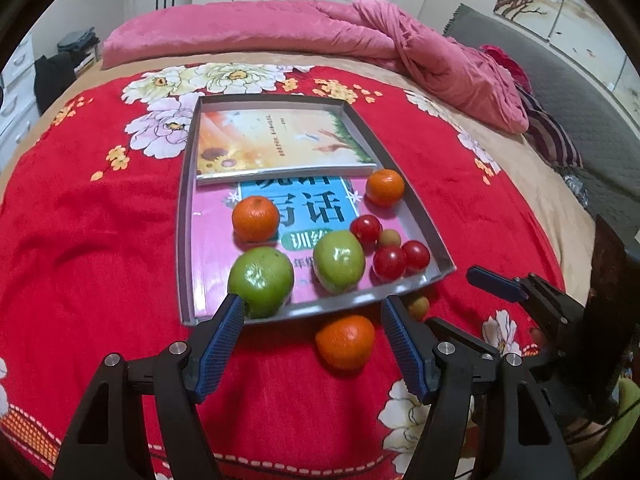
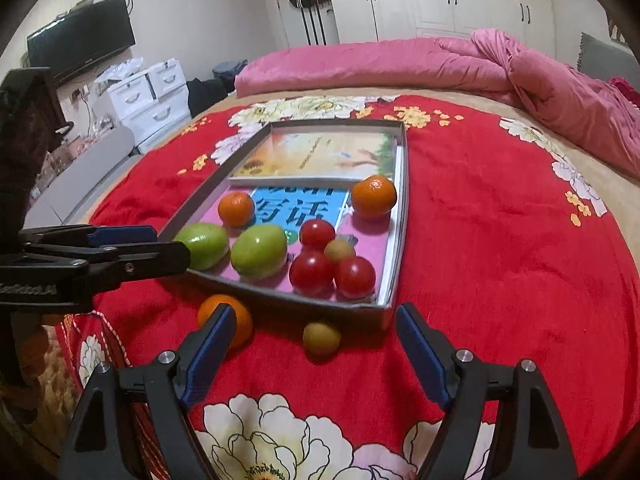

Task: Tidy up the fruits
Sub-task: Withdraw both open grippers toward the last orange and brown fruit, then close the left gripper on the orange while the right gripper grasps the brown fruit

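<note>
Left gripper [image 1: 312,308] stood nearest, jaws wide and empty, a loose tangerine [image 1: 345,342] on the red floral blanket [image 1: 100,220] between them. Right gripper [image 2: 312,320] likewise wide, nothing held, framing a small yellow-green fruit [image 2: 321,338]. At twelve o'clock lay the shallow box [image 1: 424,220] holding green apples [image 1: 261,281], tangerines, cherry tomatoes [image 1: 389,262]. Likely each aimed at a straggler.

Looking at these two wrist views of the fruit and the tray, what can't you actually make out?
- Lower book: title partly covered by the upper book and fruit, both views.
- Small yellowish fruit outside the tray: half hidden by the left gripper's fingers, left view.
- Orange on the blanket: partly behind the right gripper's fingers, right view.
</note>
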A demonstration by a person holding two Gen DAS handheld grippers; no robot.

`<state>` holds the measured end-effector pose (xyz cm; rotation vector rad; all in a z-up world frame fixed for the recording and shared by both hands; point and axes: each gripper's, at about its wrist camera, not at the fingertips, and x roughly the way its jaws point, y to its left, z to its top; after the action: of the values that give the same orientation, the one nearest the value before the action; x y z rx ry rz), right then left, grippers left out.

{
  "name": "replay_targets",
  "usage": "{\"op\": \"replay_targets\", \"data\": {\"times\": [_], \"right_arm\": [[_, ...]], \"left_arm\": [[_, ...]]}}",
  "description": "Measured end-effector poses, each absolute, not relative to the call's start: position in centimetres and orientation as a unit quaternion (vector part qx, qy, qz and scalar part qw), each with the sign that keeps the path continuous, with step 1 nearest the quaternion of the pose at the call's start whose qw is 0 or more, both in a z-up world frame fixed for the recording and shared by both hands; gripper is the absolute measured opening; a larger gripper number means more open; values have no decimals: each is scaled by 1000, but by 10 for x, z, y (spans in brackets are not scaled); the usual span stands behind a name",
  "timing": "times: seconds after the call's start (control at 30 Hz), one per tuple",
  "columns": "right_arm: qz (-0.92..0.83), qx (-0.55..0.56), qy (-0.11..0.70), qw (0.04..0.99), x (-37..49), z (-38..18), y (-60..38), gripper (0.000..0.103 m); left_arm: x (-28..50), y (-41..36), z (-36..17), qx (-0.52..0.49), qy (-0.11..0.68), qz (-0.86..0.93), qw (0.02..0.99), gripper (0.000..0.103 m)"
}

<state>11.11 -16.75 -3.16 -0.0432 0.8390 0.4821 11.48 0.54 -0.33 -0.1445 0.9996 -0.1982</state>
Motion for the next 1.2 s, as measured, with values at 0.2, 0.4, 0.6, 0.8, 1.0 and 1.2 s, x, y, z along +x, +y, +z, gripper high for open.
{"op": "replay_targets", "data": {"times": [0.2,0.4,0.6,0.8,1.0,1.2], "right_arm": [[230,-19,420,878,113,-39,-168,81],[228,-24,438,870,116,-48,-165,75],[237,-29,452,859,120,-57,-161,62],[235,-58,458,856,123,-64,-152,46],[240,-76,462,851,126,-68,-147,25],[249,-78,449,855,121,-59,-148,25]], "left_arm": [[107,7,-6,-73,485,-103,865,73],[104,5,-15,-72,499,-110,857,73],[104,-3,-28,-66,514,-118,847,73],[105,-8,-41,-72,528,-125,837,73],[109,-13,-49,-78,535,-126,832,64],[118,-19,-59,-87,543,-127,826,49]]}}
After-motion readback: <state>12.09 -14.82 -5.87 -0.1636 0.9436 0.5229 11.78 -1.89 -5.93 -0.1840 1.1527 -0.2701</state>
